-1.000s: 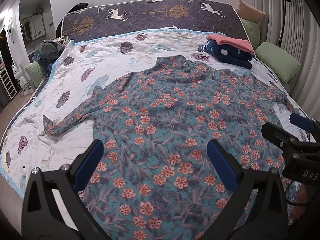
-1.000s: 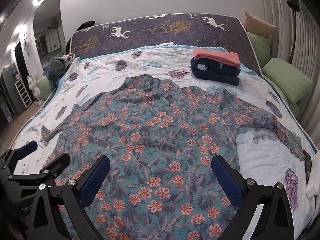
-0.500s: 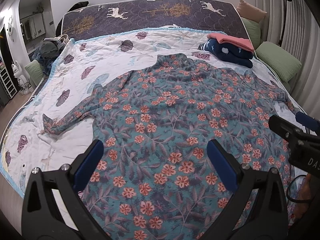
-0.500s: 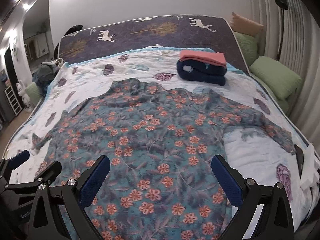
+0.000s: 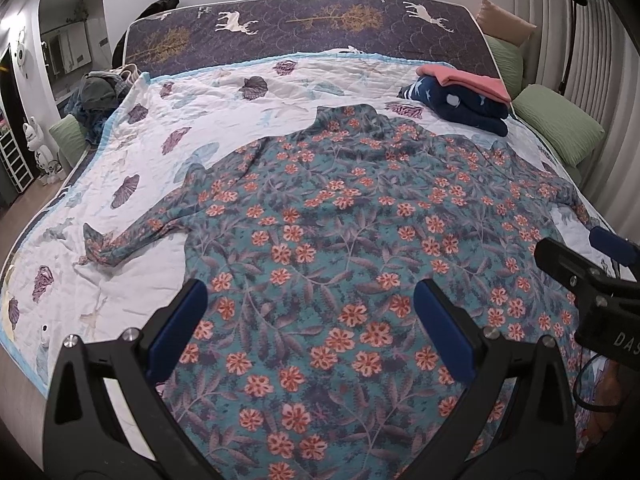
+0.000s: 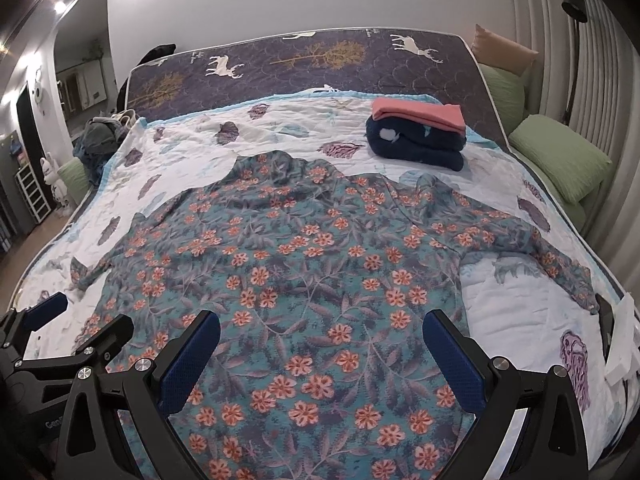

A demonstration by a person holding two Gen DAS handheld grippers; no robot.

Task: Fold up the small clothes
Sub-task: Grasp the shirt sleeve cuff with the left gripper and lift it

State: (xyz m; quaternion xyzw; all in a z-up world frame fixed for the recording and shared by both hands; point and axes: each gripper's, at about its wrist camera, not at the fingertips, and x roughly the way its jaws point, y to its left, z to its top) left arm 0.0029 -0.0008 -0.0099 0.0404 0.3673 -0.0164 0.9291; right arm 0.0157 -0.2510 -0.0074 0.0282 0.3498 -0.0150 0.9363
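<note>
Left wrist view: floral shirt (image 5: 352, 216) spread flat beneath both empty, wide-apart grippers.

shirt hem: the lower edge of the floral shirt (image 5: 340, 240) runs off the bottom of both views, behind the black gripper frames.
right sleeve cuff: in the right wrist view the cuff, at the right of the frame, ends beside a dark flat object (image 6: 606, 322) too cut off to identify.
right gripper (image 5: 576, 256): at the right edge of the left wrist view only its fingers and part of the body show; lettering on it is cut off at "DAS".
left gripper (image 6: 80, 320): lower left of the right wrist view, partly cropped.
clothes heap (image 5: 98, 88): upper left, single items too small to tell.
navy bundle (image 6: 416, 142): under the pink folded piece (image 6: 420, 114), its garment type unclear.
</note>
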